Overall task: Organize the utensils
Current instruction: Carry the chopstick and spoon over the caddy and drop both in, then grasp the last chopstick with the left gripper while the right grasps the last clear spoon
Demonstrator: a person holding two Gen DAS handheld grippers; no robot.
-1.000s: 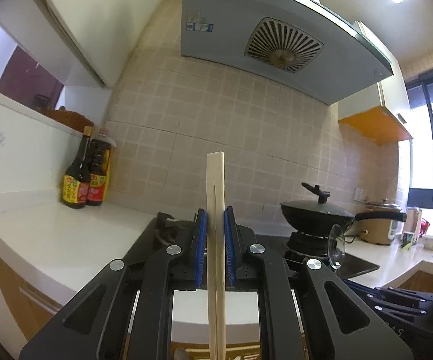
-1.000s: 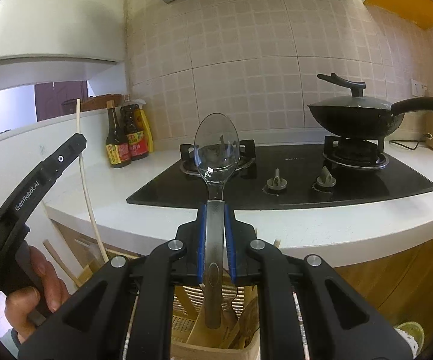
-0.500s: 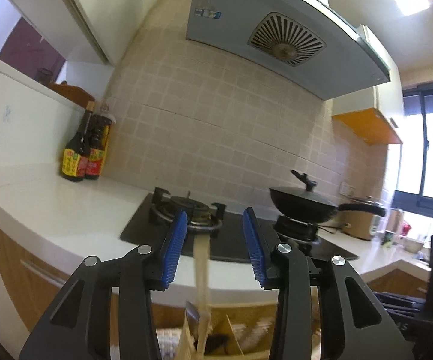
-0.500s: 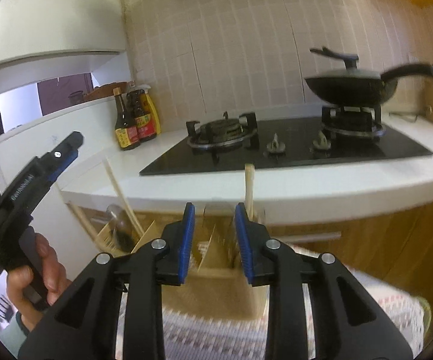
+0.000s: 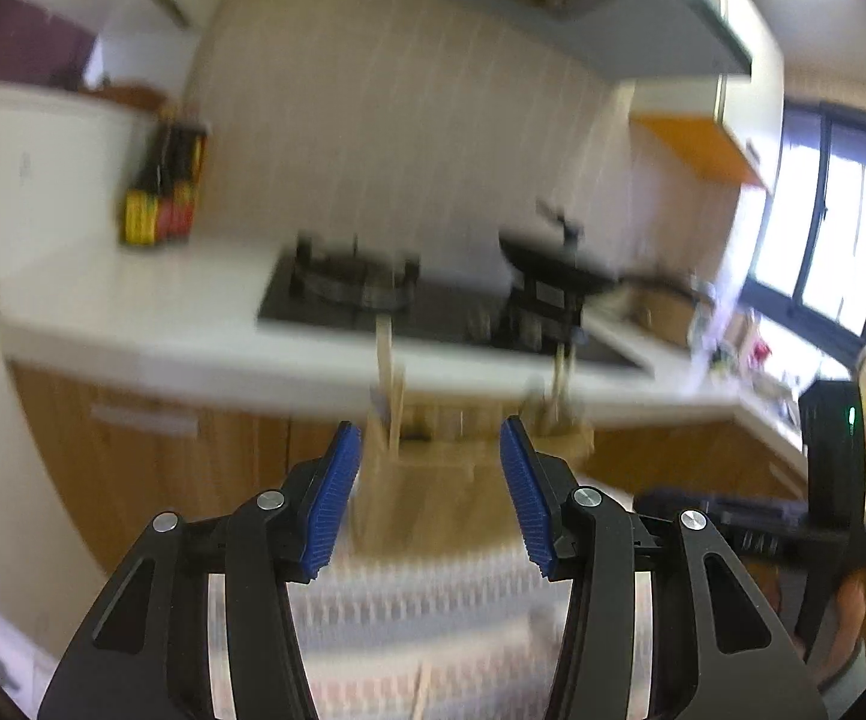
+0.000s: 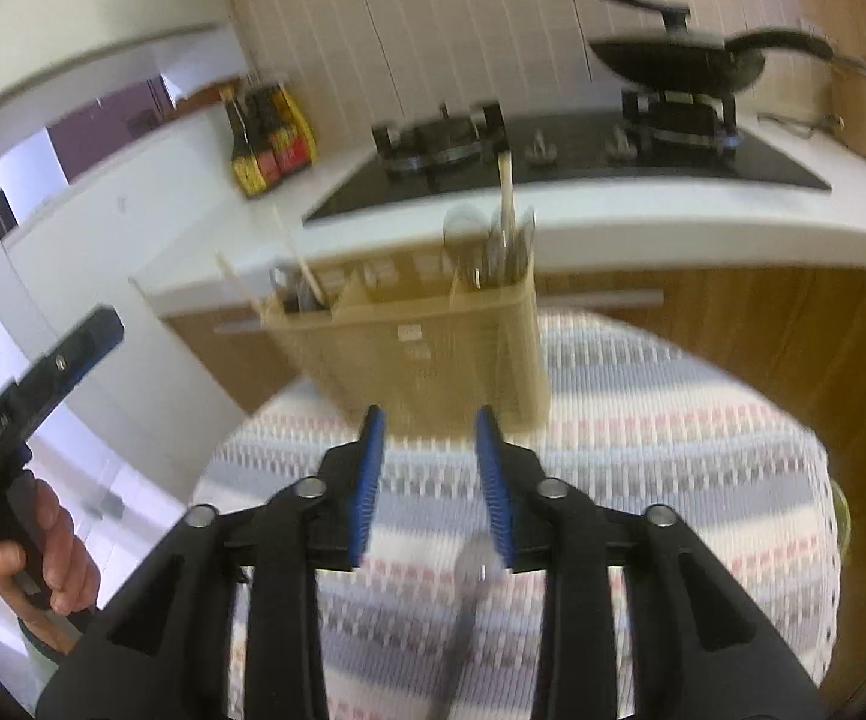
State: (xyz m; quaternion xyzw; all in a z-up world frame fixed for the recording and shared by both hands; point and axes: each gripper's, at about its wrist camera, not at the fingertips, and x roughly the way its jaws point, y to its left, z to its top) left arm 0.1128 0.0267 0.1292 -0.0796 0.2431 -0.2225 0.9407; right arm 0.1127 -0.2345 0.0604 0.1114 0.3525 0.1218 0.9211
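Note:
A beige slotted utensil caddy point(image 6: 421, 348) stands on a striped tablecloth point(image 6: 643, 450). Its right compartment holds spoons point(image 6: 481, 240) and a wooden stick. Chopsticks point(image 6: 301, 276) lean in its left compartment. My right gripper point(image 6: 430, 414) hovers just in front of the caddy, its jaws opening with no pad pressing on anything. A blurred spoon point(image 6: 475, 576) lies on the cloth below it. In the blurred left wrist view, my left gripper point(image 5: 428, 426) also faces the caddy point(image 5: 427, 480), jaws opening and empty. Chopsticks point(image 5: 386, 372) stick up behind it.
Behind the table runs a white counter point(image 6: 673, 210) with a black gas hob point(image 6: 553, 162), a lidded wok point(image 6: 673, 66) and sauce bottles point(image 6: 265, 144). Wooden cabinet fronts point(image 6: 763, 324) sit below. A hand point(image 6: 43, 546) holds the left gripper's handle at the left edge.
The left gripper let go of the chopsticks and the right gripper let go of the spoon. Both opened, drew back from the caddy and tipped down towards the cloth.

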